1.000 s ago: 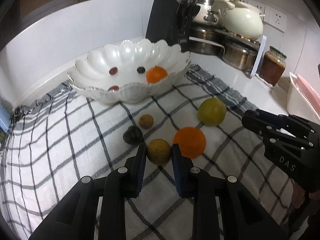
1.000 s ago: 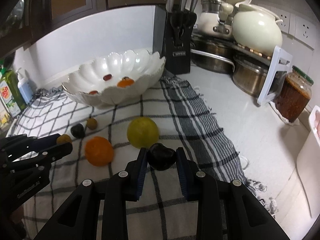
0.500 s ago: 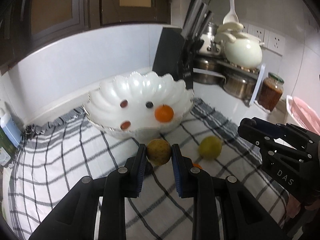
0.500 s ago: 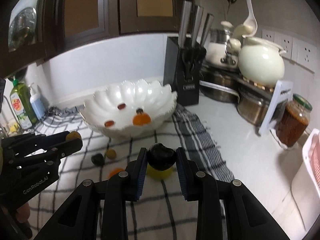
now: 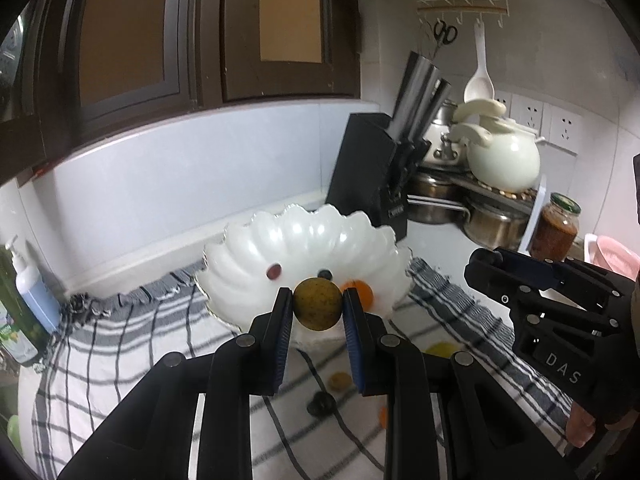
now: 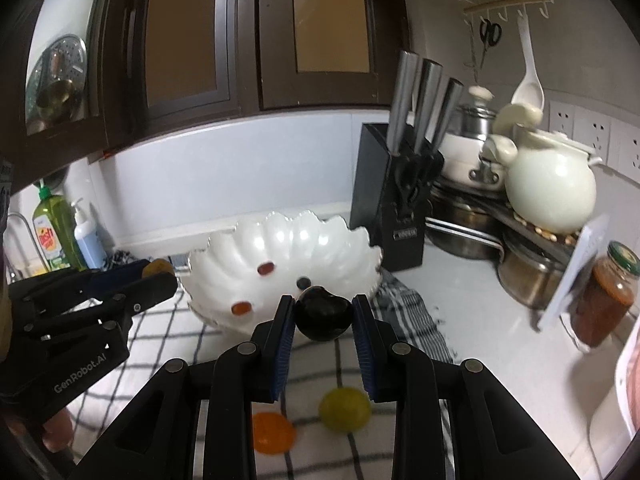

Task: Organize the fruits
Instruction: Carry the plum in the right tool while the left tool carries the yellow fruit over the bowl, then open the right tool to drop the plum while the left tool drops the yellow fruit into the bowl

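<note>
Left gripper (image 5: 318, 312) clamped on a yellow-brown fruit (image 5: 318, 309), right gripper (image 6: 323, 320) clamped on a dark plum (image 6: 323, 318), both held above the checked cloth (image 5: 120, 344), near the white bowl (image 6: 320, 240), orange (image 6: 272, 432) and green fruit (image 6: 345, 408) on the cloth

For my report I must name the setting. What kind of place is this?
Most likely a home kitchen counter: a black knife block stands by the wall, steel pots are stacked beside it, and a dish soap bottle stands at the left.
</note>
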`<act>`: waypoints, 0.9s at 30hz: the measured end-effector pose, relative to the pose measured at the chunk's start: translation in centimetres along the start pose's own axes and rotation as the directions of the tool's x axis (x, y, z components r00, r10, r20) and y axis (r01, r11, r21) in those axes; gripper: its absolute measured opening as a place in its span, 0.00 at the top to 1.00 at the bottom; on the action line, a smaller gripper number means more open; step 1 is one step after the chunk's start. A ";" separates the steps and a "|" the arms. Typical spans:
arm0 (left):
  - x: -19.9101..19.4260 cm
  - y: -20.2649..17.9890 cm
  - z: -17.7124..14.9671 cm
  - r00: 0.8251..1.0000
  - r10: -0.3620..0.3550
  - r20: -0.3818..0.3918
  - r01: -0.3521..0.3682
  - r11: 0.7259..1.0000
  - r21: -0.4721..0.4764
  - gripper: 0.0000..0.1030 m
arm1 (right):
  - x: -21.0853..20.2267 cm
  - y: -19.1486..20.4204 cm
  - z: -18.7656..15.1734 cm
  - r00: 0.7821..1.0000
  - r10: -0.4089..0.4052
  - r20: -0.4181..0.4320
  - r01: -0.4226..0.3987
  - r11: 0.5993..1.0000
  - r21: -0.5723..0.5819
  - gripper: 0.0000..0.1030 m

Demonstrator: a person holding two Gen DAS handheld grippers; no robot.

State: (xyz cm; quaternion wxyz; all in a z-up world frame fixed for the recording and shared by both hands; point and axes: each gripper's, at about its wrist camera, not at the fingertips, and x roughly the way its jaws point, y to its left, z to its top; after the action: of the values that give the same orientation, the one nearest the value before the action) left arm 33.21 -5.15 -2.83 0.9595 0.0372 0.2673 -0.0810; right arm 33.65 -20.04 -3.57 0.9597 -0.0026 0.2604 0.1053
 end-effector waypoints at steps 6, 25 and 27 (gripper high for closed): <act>0.5 0.8 1.5 0.999 0.026 0.031 -0.026 1.000 -0.004 0.75 | 1.2 0.3 1.9 1.000 0.016 0.024 -0.016 1.000 -0.007 0.71; 7.6 3.0 6.2 0.998 0.038 -0.039 -0.039 0.999 -0.019 0.75 | 11.0 -0.5 6.5 0.993 0.060 -0.100 -0.062 0.998 -0.017 0.71; 8.9 3.3 6.4 0.997 0.034 -0.067 -0.036 0.999 -0.022 0.75 | 12.1 -0.5 6.6 0.991 0.059 -0.123 -0.062 0.998 -0.017 0.71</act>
State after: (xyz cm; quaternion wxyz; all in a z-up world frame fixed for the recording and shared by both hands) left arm 44.55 -3.87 -1.88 0.9517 0.0333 0.2994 -0.0597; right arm 47.25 -17.67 -3.95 0.9383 -0.0110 0.3175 0.1367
